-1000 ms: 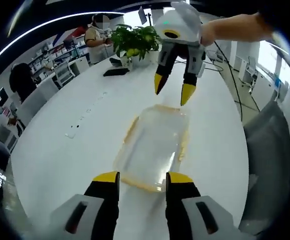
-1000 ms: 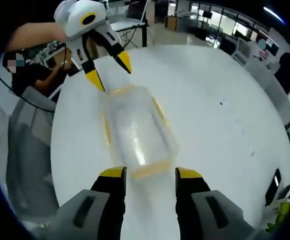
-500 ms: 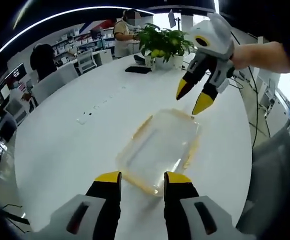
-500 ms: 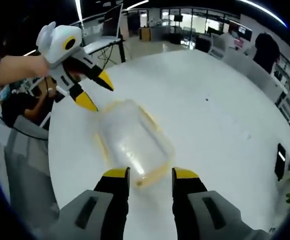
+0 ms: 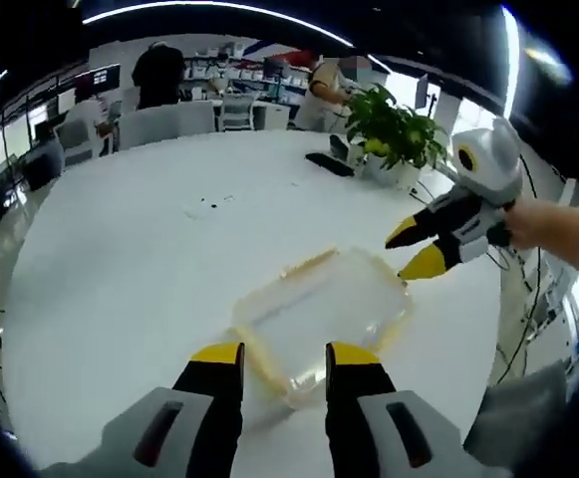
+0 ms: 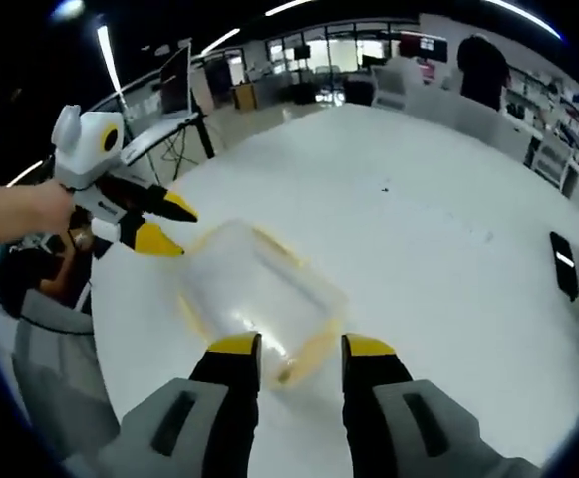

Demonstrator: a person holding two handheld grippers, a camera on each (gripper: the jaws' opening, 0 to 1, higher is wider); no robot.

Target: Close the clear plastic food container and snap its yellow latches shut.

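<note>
**A:** So where's the container (image 5: pixel 321 314) sitting relative to the grippers right now?

**B:** It lies flat on the white desk (image 5: pixel 130 279), right in front of the left gripper (image 5: pixel 280 358). In the left gripper view its near corner sits between the two yellow tips, maybe just past them; I can't tell if they touch it. The jaws are spread apart with nothing clamped.

**A:** And the other one?

**B:** Same story from the opposite end. In the right gripper view the right gripper (image 6: pixel 296 349) has its jaws parted too, gripping nothing, with the near end of the container (image 6: pixel 254 299) just ahead of the tips. You can also see it in the left gripper view, where the right gripper (image 5: pixel 416 249) hovers at the far end of the box, tips close to the rim.

**A:** Which way does the long axis run?

**B:** Roughly gripper to gripper, angled a bit to the right as it runs away from the left one. So each gripper faces a short end. The lid looks like it's already lying on top, though it's clear plastic so I'm not sure. The yellow latches (image 6: pixel 309 351) show as a yellowish edge around the rim.

**A:** Who's closer?

**B:** About even, I'd say. Each end latch is nearest its own gripper.
</note>
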